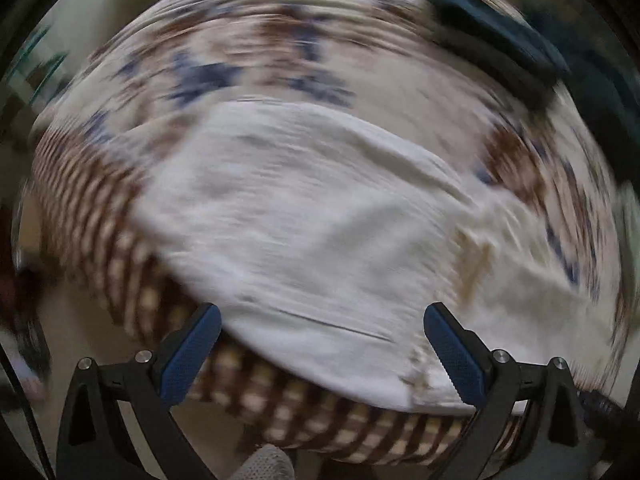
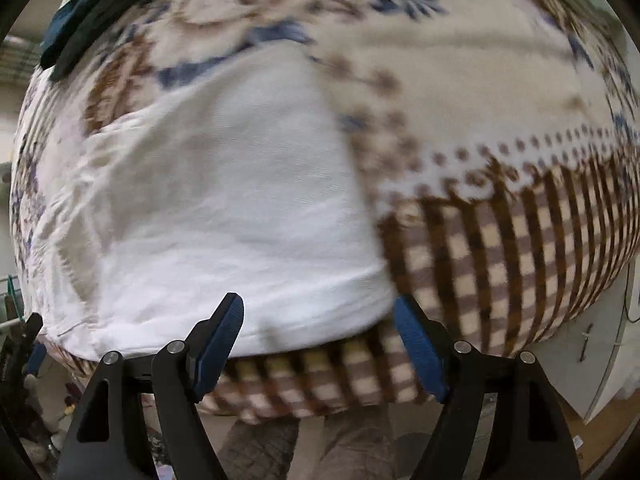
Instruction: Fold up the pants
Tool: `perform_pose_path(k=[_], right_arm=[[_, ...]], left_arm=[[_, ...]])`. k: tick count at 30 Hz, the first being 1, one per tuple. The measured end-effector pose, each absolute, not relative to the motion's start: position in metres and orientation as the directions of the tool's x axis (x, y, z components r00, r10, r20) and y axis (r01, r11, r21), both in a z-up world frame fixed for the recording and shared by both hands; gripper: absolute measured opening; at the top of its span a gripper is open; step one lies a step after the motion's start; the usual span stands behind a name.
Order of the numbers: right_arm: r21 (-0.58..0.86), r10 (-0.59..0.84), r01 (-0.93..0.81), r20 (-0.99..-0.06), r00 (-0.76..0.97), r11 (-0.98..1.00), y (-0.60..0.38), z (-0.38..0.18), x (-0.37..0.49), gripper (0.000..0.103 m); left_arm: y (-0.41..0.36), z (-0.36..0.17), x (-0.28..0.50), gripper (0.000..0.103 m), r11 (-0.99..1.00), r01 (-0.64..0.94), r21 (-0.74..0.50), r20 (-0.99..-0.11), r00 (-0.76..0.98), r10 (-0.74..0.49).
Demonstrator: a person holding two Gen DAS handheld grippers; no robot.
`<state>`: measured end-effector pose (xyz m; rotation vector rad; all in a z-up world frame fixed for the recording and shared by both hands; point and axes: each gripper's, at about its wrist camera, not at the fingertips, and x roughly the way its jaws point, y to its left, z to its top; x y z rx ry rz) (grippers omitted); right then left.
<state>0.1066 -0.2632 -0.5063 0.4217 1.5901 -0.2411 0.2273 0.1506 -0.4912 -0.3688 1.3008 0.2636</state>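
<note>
White pants point(image 1: 312, 224) lie folded on a patterned blanket point(image 1: 248, 60), near its checked front border. Both views are motion-blurred. In the left wrist view my left gripper point(image 1: 322, 314) is open and empty, its blue pads just above the pants' near edge. In the right wrist view the pants point(image 2: 224, 200) fill the left and middle. My right gripper point(image 2: 318, 306) is open and empty, over the pants' near right corner. The left gripper point(image 2: 24, 344) shows at that view's left edge.
A dark teal garment point(image 1: 492, 36) lies at the blanket's far right, also seen in the right wrist view point(image 2: 80, 12) at upper left. The blanket's brown checked border point(image 2: 500, 260) hangs over the front edge. The floor and the person's legs point(image 2: 304, 448) are below.
</note>
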Motion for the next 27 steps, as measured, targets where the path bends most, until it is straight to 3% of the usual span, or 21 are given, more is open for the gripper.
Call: perform_pose_path(k=[5, 8, 12, 14, 17, 22, 24, 27], right_arm=[[0.146, 0.155, 0.294, -0.988, -0.008, 0.945, -0.196, -0.516, 0.165, 0.08], [0.146, 0.157, 0.243, -0.987, -0.024, 0.959, -0.166, -0.545, 0.204, 0.08], [0.024, 0.044, 0.197, -0.994, -0.102, 0.98, -0.142, -0.579, 0.236, 0.082], [0.017, 0.038, 0.2, -0.994, -0.098, 0.98, -0.14, -0.579, 0.238, 0.082], [0.031, 0.051, 0.208, -0.994, -0.092, 0.978, -0.138, -0.575, 0.227, 0.082], [0.056, 0.09, 0.263, -0.989, -0.119, 0.963, -0.144, -0.574, 0.201, 0.082], [0.051, 0.09, 0.274, -0.987, -0.131, 0.96, -0.145, -0.577, 0.192, 0.082], [0.049, 0.094, 0.29, -0.985, -0.143, 0.956, -0.143, -0.579, 0.189, 0.082]], left_arm=[[0.212, -0.508, 0.207, 0.103, 0.83, -0.554, -0.071, -0.976, 0.211, 0.057], [0.238, -0.521, 0.198, 0.103, 0.767, -0.633, -0.103, -0.976, 0.215, 0.046], [0.267, -0.556, 0.182, 0.103, 0.611, -0.741, -0.277, -0.957, 0.27, -0.106], [0.277, -0.579, 0.177, 0.103, 0.452, -0.778, -0.436, -0.9, 0.368, -0.235], [0.279, -0.591, 0.175, 0.101, 0.325, -0.78, -0.535, -0.843, 0.465, -0.27], [0.279, -0.597, 0.175, 0.1, 0.289, -0.705, -0.648, -0.761, 0.58, -0.29], [0.28, -0.605, 0.173, 0.089, 0.278, -0.69, -0.668, -0.743, 0.6, -0.295], [0.28, -0.589, 0.162, 0.084, 0.259, -0.66, -0.705, -0.709, 0.645, -0.284]])
